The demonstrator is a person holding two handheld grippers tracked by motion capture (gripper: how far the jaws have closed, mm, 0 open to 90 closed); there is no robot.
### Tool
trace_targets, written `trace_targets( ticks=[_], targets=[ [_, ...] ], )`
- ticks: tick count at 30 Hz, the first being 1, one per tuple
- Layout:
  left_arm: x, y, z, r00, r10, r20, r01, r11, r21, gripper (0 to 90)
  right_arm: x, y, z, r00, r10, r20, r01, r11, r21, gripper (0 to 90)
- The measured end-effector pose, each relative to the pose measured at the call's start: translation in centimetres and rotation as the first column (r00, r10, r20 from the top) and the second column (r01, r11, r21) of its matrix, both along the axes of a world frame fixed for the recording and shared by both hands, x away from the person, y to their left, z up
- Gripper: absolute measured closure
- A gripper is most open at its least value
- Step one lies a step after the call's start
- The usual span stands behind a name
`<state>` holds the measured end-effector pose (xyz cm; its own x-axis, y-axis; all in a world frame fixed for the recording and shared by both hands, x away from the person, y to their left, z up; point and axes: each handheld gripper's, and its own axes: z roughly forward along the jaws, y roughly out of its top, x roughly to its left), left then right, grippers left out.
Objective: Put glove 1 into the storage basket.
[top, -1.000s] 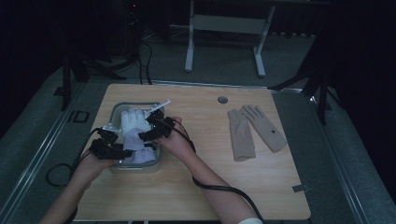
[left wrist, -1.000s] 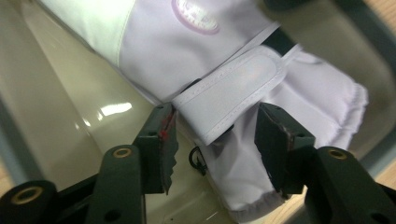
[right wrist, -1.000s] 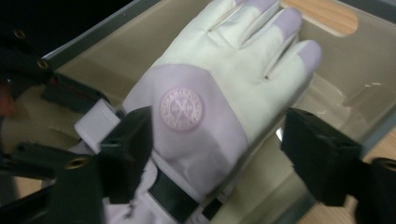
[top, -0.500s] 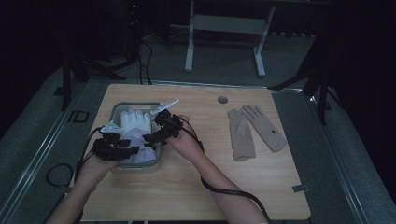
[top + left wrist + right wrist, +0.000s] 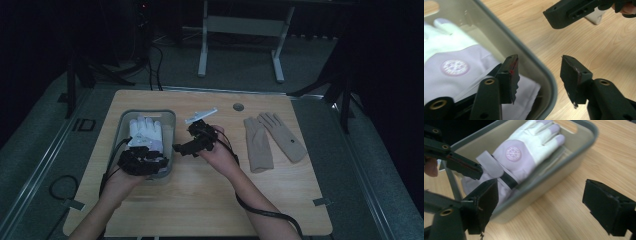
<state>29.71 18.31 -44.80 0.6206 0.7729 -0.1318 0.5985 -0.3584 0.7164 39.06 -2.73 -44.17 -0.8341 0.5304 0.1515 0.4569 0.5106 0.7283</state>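
**White glove in the bin, both grippers empty**

Your left gripper (image 5: 165,161) sits over the near right corner of the grey bin (image 5: 122,120). In the left gripper view its jaws stand apart with nothing between them, one over the glove's cuff inside the bin, the other over bare table (image 5: 599,50), with the rim (image 5: 524,50) running between them.

Your right gripper (image 5: 181,148) is above the table just right of the bin. In the right gripper view its jaws gape wide and hold nothing.

The white glove (image 5: 529,150) lies flat in the bin, fingers towards the far wall, with pale lilac fingertips and a lilac wrist strap (image 5: 490,165). A round pink badge (image 5: 513,152) sits on the back of the hand; its lettering is too small and soft to read.

On the table's right side, well apart from the bin, a tan pair of gloves (image 5: 272,140) lies flat. One has a small dark spot, unreadable.
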Motion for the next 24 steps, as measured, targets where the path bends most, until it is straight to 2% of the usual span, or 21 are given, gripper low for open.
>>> trace_targets(
  ticks=[3,4,6,7,9,10,12,17,18,20,24],
  targets=[
    [-0.2,-0.9,-0.1,0.9999,-0.003,0.01,0.003,0.9994,-0.034,42.7,-0.1,-1.1,-0.1,0.9999,-0.01,0.012,0.01,1.0,-0.007,12.1],
    [-0.2,-0.9,-0.1,0.9999,-0.003,0.01,0.003,0.9994,-0.034,39.4,-0.1,-1.1,-0.1,0.9999,-0.01,0.012,0.01,1.0,-0.007,12.1],
    [-0.5,-1.9,-0.2,0.9991,0.001,0.042,0.0,0.9999,-0.016,33.2,-0.2,-2.4,-0.2,0.9994,-0.021,0.025,0.022,1.0,-0.02,12.1],
    [-0.6,-2.3,-0.2,0.999,-0.003,0.044,0.004,1.0,-0.009,31.2,-0.3,-2.8,-0.3,0.9994,-0.025,0.025,0.025,0.999,-0.025,12.1],
    [-0.7,-2.7,-0.2,0.9989,-0.01,0.045,0.011,0.9998,-0.02,25.3,-0.3,-3.7,-0.4,0.9986,-0.034,0.039,0.035,0.999,-0.028,13.8],
    [-0.9,-3.4,-0.3,0.9986,-0.026,0.047,0.027,0.9995,-0.017,24.8,-0.3,-4.3,-0.4,0.9982,-0.04,0.044,0.042,0.999,-0.03,13.8],
    [-1.1,-4.2,-0.5,0.9974,-0.055,0.047,0.056,0.9979,-0.031,16.1,-0.3,-5.2,-0.5,0.9969,-0.052,0.059,0.054,0.998,-0.029,15.5],
    [-1.5,-5.5,-1.0,0.9941,-0.081,0.073,0.085,0.9949,-0.054,14.7,-0.5,-7.3,-0.7,0.9952,-0.07,0.068,0.072,0.997,-0.028,20.6],
    [-1.6,-5.8,-1.2,0.9927,-0.084,0.087,0.09,0.9933,-0.072,14.7,-0.5,-7.8,-0.8,0.9942,-0.072,0.08,0.075,0.997,-0.029,21.6],
    [-1.6,-6.2,-1.7,0.9914,-0.094,0.091,0.102,0.9914,-0.082,14.7,-0.6,-8.4,-0.9,0.9937,-0.077,0.082,0.079,0.996,-0.029,22.8],
    [-1.8,-6.9,-2.6,0.9872,-0.124,0.1,0.131,0.989,-0.069,14.7,-0.7,-10.0,-1.2,0.9905,-0.103,0.091,0.106,0.994,-0.024,25.4]
  ],
)
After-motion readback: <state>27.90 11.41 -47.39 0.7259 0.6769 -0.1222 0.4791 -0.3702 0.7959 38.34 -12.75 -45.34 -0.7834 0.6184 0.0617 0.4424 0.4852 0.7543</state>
